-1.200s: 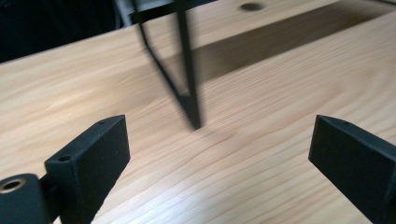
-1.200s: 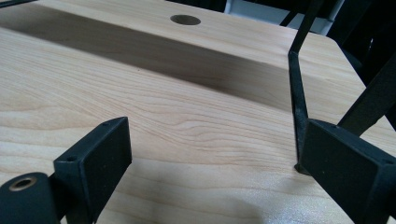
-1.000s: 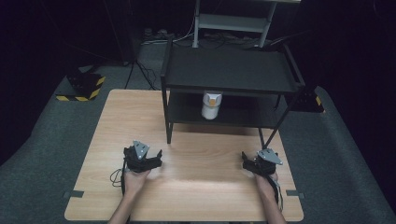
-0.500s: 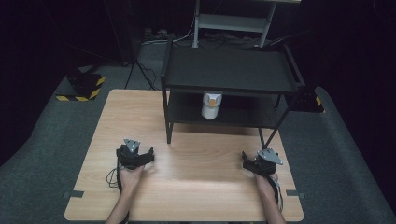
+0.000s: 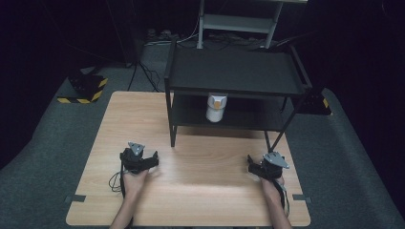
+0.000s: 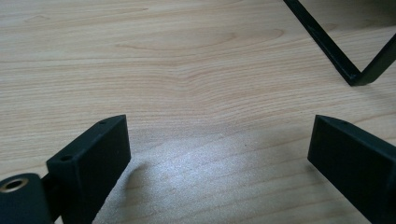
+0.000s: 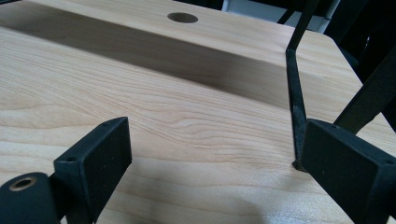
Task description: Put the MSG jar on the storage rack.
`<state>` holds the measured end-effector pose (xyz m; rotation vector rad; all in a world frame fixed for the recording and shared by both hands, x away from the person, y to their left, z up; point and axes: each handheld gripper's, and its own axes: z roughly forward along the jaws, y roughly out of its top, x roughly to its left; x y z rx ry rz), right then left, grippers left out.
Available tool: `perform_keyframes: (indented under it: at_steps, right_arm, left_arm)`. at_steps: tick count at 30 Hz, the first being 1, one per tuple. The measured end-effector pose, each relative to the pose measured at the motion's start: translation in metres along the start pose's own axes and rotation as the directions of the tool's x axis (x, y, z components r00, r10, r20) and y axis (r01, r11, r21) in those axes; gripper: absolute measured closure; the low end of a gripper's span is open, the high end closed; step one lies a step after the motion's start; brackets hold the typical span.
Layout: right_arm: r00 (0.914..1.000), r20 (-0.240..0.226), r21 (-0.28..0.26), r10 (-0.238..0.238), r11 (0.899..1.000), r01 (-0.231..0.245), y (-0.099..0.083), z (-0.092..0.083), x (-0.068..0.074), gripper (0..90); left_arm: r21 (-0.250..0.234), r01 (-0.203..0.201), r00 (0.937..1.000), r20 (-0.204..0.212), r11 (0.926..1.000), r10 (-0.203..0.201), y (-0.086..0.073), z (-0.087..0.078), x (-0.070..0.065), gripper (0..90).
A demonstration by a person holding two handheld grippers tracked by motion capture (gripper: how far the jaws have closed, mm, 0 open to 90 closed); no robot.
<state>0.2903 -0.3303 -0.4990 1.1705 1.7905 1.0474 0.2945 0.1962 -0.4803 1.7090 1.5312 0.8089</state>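
Observation:
My left gripper [image 5: 147, 160] rests low over the front left of the wooden table [image 5: 205, 191], held by a hand. In the left gripper view its jaws stand wide apart, open [image 6: 219, 140], with bare wood between them. My right gripper [image 5: 254, 165] sits near the front right, close to the rack's front right leg [image 7: 294, 107]. It is open too [image 7: 215, 149], nothing between its jaws. A white container with an orange label [image 5: 216, 107] stands on the lower shelf of the black rack [image 5: 236, 71].
The black two-tier rack takes up the back middle and right of the table; one foot [image 6: 348, 74] lies ahead of my left gripper. A round hole [image 7: 182, 17] is in the tabletop. Yellow-black striped blocks [image 5: 86, 88] lie on the floor.
My left gripper has shifted a little to the left over the table. The right gripper has stayed in place.

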Motion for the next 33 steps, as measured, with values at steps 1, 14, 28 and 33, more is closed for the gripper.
perform_keyframes:
  at_steps: [1,14,28,33]
  right_arm:
    - [1.0,0.0,0.0,0.0,1.0,0.0,0.0,0.0,0.0001,8.6]
    - [1.0,-0.001,0.0,0.001,1.0,-0.001,0.0,-0.0002,0.0001,8.6]
    - [1.0,0.0,0.003,0.001,1.0,-0.001,0.0003,-0.0001,0.0004,8.6]
    - [1.0,-0.001,0.003,0.001,1.0,-0.001,0.0004,-0.0002,0.0004,8.6]
  left_arm:
    - [0.002,-0.001,1.0,0.001,1.0,0.001,0.0003,-0.0001,-0.0001,6.1]
    - [0.009,-0.02,0.9998,0.0,0.9998,0.02,-0.0002,-0.0012,-0.0041,6.6]
    - [0.012,-0.025,0.9997,-0.006,0.9996,0.026,-0.0011,-0.0026,-0.0075,7.0]
    - [0.012,-0.025,0.9997,-0.007,0.9996,0.025,-0.0012,-0.0027,-0.0076,7.1]
